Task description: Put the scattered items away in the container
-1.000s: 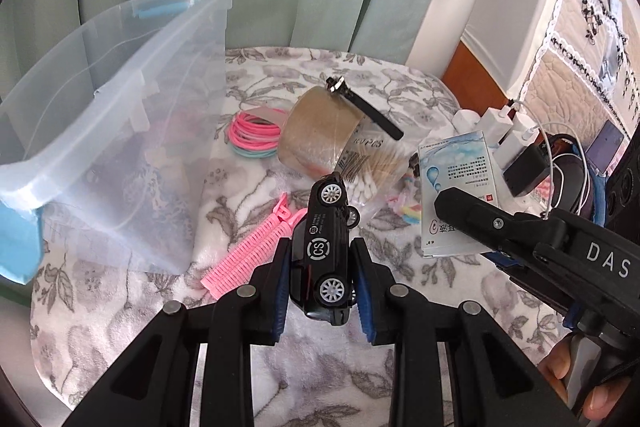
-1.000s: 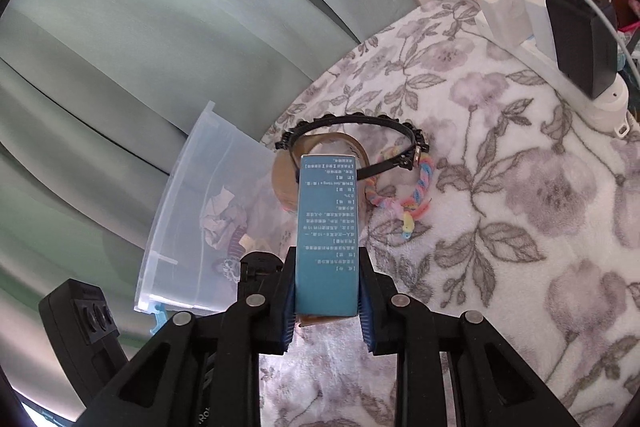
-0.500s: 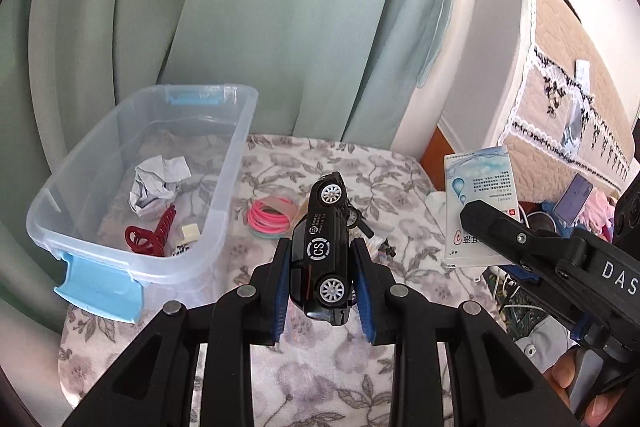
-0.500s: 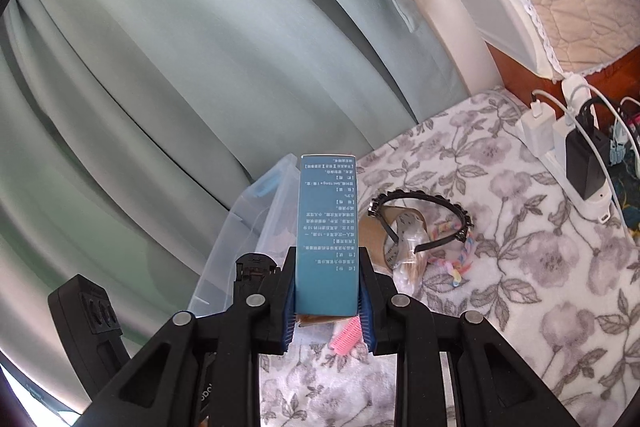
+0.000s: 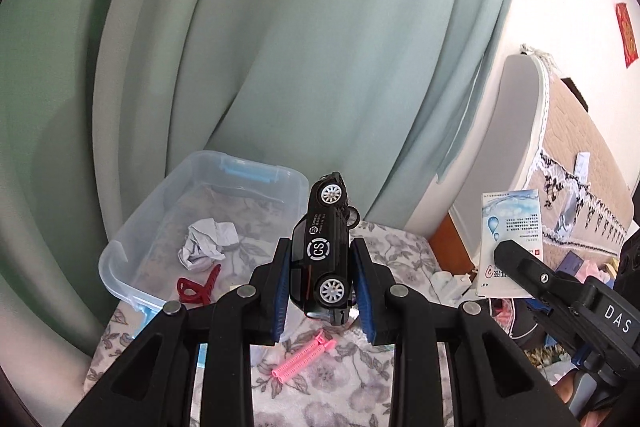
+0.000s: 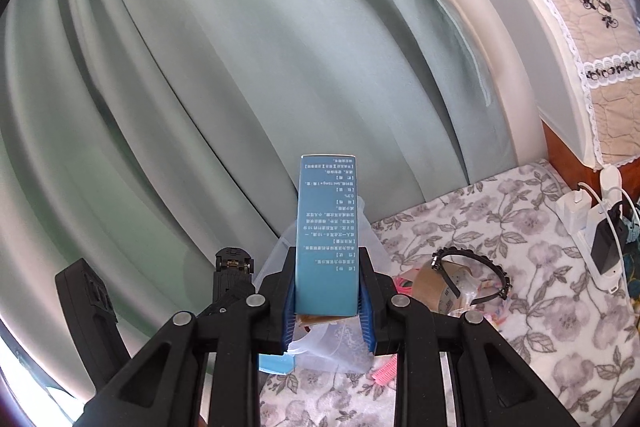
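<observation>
Left claw (image 5: 322, 283): clenched on a black toy car (image 5: 323, 255), nose up, held in the air just to the right of the clear plastic container (image 5: 120, 259). Right claw (image 6: 327, 291): clenched on a tall blue carton (image 6: 327, 235), upright, also in the air; the container (image 6: 372, 251) shows only as a pale edge behind the carton, so how near the carton stands to its opening is hard to judge. Container, contents: one crumpled white paper (image 5: 206, 241), one red hair claw clip (image 5: 198, 287); possibly a small pale item beside the clip, too hidden to tell. Surface: bench under a grey floral cloth (image 6: 500, 327). Still outside, right of the container: brown tape roll (image 6: 436, 285), black beaded headband (image 6: 476, 269) looped over the roll, pink hair ties (image 6: 402, 283) between roll and container, a clear packet beside the roll. In front of the container: pink comb (image 5: 302, 353). Status: partly done. Two items in, two in hand not yet dropped, several left on the cloth.
</observation>
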A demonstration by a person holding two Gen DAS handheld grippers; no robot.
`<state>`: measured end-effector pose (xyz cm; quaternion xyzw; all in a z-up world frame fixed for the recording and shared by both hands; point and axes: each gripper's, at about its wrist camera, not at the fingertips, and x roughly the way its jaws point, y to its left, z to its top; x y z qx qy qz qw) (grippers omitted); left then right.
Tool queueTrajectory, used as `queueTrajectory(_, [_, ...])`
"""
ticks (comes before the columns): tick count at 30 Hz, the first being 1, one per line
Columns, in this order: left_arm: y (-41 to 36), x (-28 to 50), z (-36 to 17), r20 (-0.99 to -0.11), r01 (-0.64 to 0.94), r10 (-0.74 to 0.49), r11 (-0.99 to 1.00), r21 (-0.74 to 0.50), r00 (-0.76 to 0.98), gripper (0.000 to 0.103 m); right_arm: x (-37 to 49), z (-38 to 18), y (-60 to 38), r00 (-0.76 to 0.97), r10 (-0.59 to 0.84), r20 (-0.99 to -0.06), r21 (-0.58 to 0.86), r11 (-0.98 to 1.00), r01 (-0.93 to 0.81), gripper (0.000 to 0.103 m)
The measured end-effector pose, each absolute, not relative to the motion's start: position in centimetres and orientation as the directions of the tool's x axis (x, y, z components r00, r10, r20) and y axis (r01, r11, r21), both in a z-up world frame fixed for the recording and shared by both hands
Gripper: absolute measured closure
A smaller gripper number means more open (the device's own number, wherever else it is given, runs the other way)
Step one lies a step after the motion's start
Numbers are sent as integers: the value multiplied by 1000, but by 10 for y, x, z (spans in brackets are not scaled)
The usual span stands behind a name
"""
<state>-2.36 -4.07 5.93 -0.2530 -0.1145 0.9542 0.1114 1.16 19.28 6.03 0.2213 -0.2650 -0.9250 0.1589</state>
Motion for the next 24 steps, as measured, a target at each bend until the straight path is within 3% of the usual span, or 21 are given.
queueTrajectory(13, [-102, -23, 61, -422, -29, 171, -946, -323, -891, 73, -13, 69, 138, -797, -500, -338, 509, -810, 292, 75])
queueTrajectory(24, [-139, -37, 37, -451, 33, 157, -922, -385, -879, 73, -39, 43, 89, -722, -541, -431, 469, -818, 333, 75])
